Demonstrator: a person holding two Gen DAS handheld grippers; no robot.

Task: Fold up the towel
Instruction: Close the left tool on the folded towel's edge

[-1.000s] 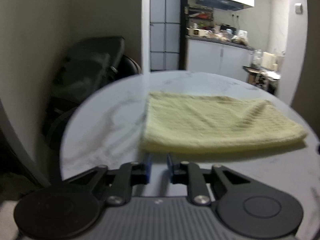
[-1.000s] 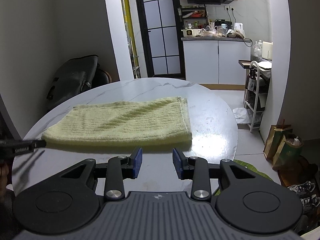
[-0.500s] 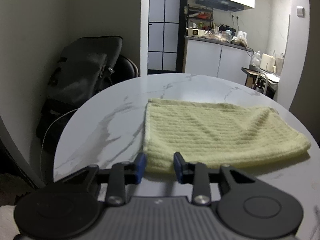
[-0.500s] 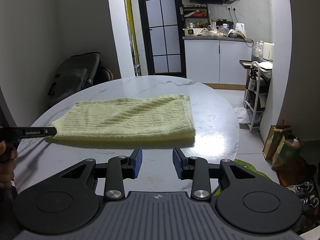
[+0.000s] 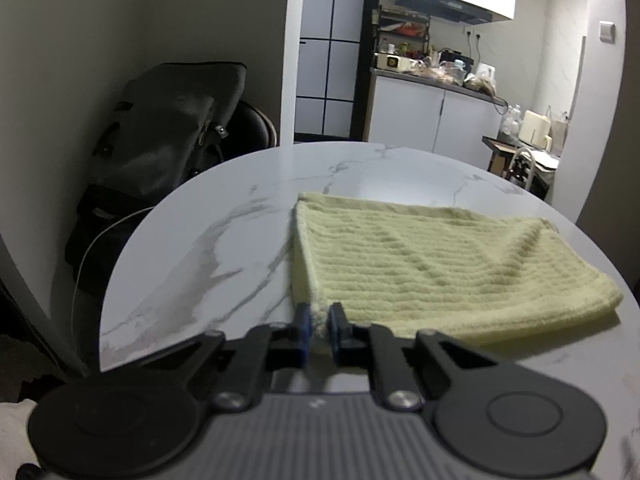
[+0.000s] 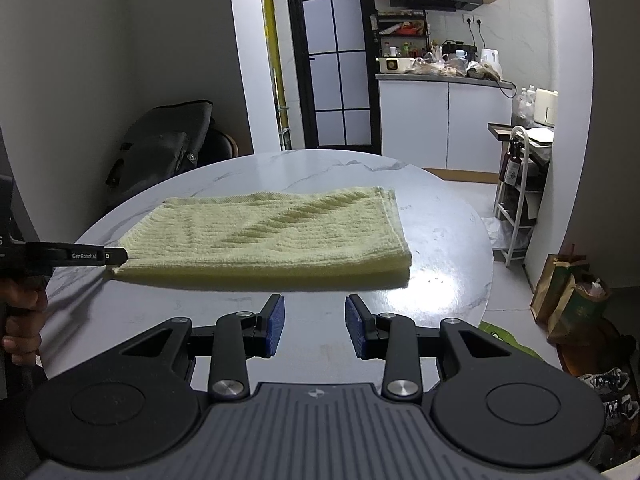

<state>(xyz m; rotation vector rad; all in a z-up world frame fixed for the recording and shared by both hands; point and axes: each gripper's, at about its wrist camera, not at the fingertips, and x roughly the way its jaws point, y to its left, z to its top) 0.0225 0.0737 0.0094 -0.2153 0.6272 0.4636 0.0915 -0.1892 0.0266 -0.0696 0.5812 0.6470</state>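
The left view is soft and blurred, and the exact bite on the cloth is partly hidden: the near left corner of the towel [image 5: 432, 268] disappears between the blue pads, so how much fabric sits inside cannot be made out. What shows is the left gripper [image 5: 319, 322] with its fingers [image 5: 303, 326] drawn close together, clamped on that corner. The towel is pale yellow-green, ribbed, already folded double, and lies on the round marble tabletop [image 5: 208, 248]; its far right end is near the tabletop rim in this view.

The right view is sharper and shows what the left cannot. From the side, the left gripper [image 6: 114, 257] appears as a thin black bar at the towel's [image 6: 272, 236] near left corner, and that corner looks raised slightly off the tabletop [image 6: 448, 248], with a shadow under the near edge. The hand [image 6: 22, 320] on the left tool is cut off by the left edge of the picture. The right gripper [image 6: 315, 326] hovers near the towel's near edge without touching it, its fingers [image 6: 276, 324] wide apart with bare tabletop between them.

A dark bag [image 6: 160, 152] leans on a chair at the far left in both views. Only the right view shows the paper bag [image 6: 572, 292] on the floor at right.
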